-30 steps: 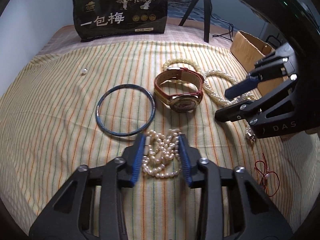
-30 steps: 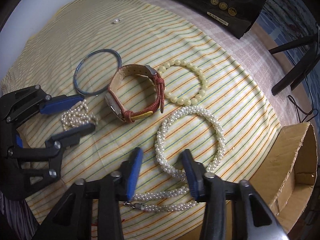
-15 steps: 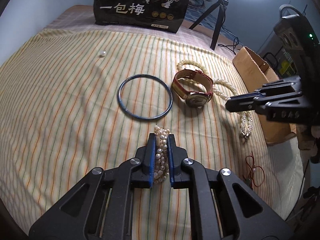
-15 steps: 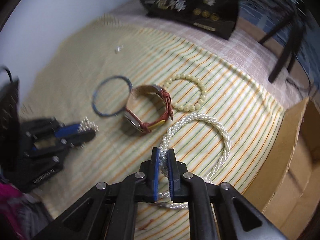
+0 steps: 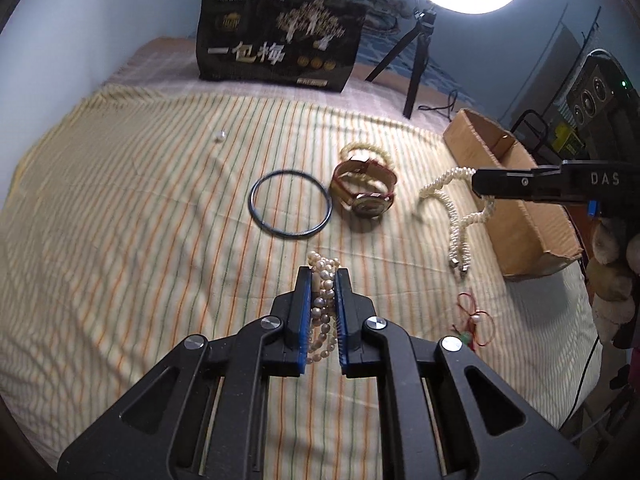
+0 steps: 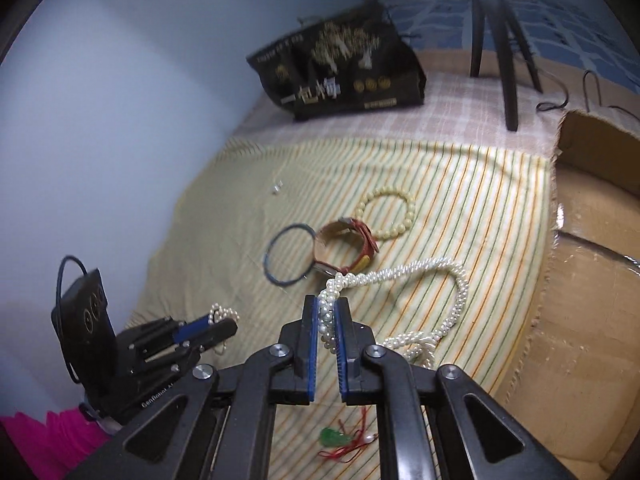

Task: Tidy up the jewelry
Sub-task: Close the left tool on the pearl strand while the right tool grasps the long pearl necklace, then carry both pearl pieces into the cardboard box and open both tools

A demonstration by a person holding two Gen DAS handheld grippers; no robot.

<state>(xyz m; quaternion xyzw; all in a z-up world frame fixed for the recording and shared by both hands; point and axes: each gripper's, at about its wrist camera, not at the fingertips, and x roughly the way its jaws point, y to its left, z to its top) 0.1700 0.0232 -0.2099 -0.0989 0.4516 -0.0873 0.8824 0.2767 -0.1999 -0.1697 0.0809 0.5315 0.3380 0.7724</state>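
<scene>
Jewelry lies on the striped cloth (image 5: 120,240). The left gripper (image 5: 323,280) is clamped on a small pearl bracelet (image 5: 322,304) near the cloth's front edge. The right gripper (image 6: 327,308) is clamped on a thick pearl necklace (image 6: 456,280), lifted beside the cardboard box (image 5: 516,184) at the right edge. A blue bangle (image 5: 290,204) and a red watch (image 5: 364,188) rest at the middle.

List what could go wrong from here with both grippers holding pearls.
1. The long pearl rope hangs in a loose loop from the right gripper; its trailing end could snag the cardboard box rim.
2. The left gripper pinches a bunched pearl strand; loops could slip out.
3. The dangling rope passes near the watch and might drag it.
</scene>
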